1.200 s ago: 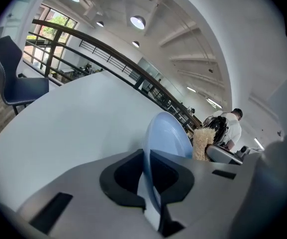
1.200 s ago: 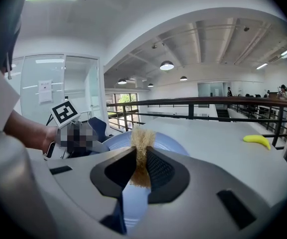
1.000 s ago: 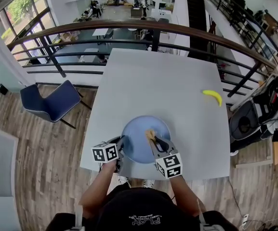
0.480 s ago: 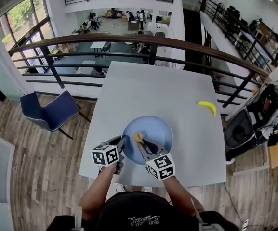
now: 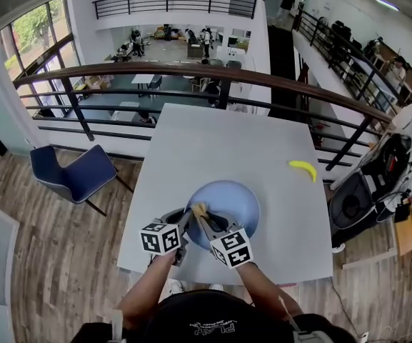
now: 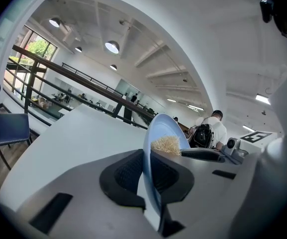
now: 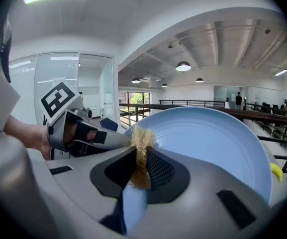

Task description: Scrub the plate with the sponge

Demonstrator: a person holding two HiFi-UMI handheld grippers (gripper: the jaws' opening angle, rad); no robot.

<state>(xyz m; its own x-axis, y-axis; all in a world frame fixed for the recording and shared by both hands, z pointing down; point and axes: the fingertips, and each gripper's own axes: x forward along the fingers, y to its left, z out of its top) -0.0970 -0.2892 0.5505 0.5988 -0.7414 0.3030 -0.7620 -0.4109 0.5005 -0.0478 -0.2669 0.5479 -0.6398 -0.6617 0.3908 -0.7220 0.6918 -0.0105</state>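
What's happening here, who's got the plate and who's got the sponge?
A person works a gripper in each hand. The left gripper is clamped on the rim of the blue plate, holding it tilted up over the white table. The right gripper pinches a straw-coloured sponge and holds it against the plate's inner face. A banana lies apart at the table's right side.

Operator kit: black shirt (image 5: 206, 321), white print.
Left gripper (image 5: 183, 221) and right gripper (image 5: 203, 219): grey shells, black ribbed pads (image 7: 159, 171), white cubes (image 5: 161, 238) with black square markers.
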